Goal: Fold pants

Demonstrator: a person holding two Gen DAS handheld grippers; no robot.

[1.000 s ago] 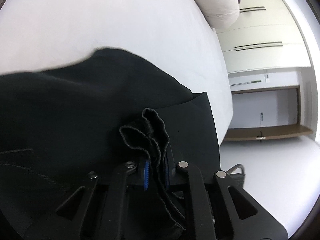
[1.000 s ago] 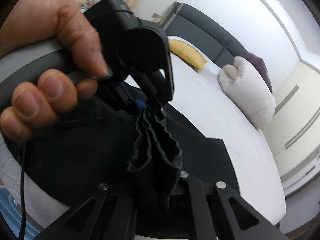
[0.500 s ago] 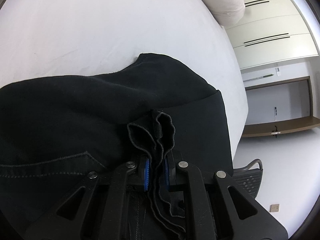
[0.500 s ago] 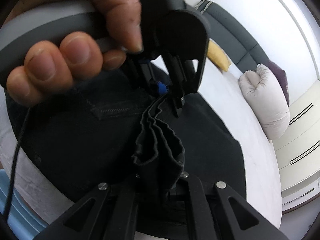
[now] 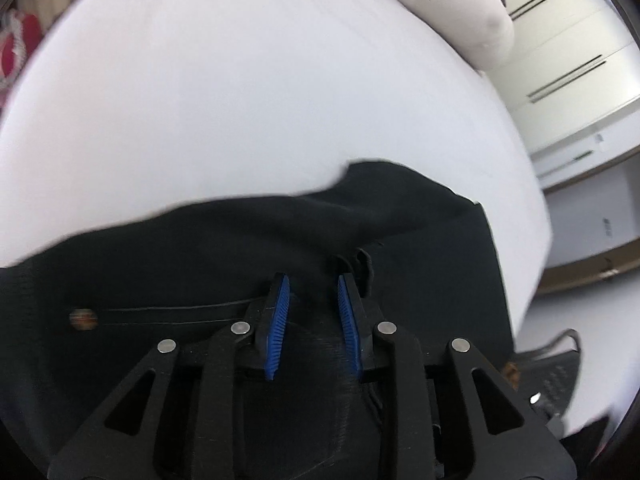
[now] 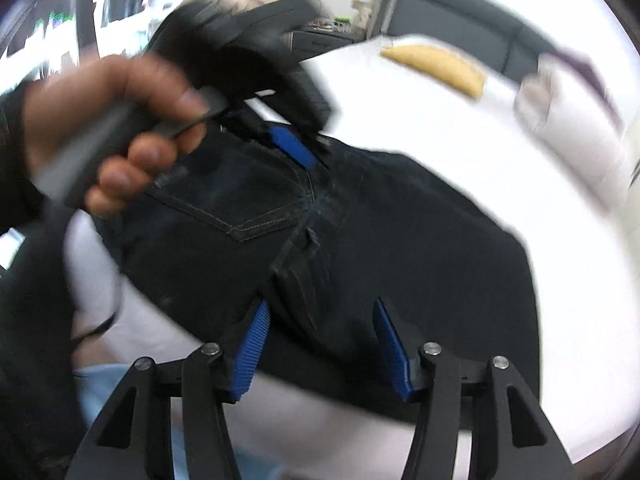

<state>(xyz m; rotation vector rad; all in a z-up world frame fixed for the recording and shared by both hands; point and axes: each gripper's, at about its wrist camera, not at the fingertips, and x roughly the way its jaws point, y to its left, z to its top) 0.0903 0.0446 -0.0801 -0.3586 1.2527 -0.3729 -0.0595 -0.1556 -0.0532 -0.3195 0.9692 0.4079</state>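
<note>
The black pants (image 6: 400, 248) lay folded on the white bed (image 5: 280, 100), spread flat over the sheet, with a stitched back pocket (image 6: 240, 204) facing up on the left part of the right wrist view. A small bunched edge of cloth (image 5: 362, 264) stood up just beyond the left gripper's blue pads (image 5: 280, 320).

The left gripper (image 5: 311, 284) pointed steeply down at the pants. Its jaws were parting — a clear gap showed between the two pads, and neither pressed on the cloth. The fabric lay under and beyond the tips, not pinched. A round metal button (image 5: 82, 317) showed on the pants to the left of this gripper.

The right gripper (image 6: 320, 308) also pointed down over the pants, its jaws spreading and by then well apart. The dark cloth lay beneath and between the blue pads (image 6: 252, 352), but the pads did not clamp it.

In the right wrist view the person's left hand (image 6: 112, 132) gripped the handle of the left gripper, blurred, with that tool's blue pad just above the waist part of the pants.

A pale pillow (image 5: 452, 4) rested at the far end of the bed — a yellow cushion (image 6: 436, 66) beside it, against a dark headboard (image 6: 460, 24). White cupboard doors (image 5: 572, 52) stood past the bed's right edge.
</note>
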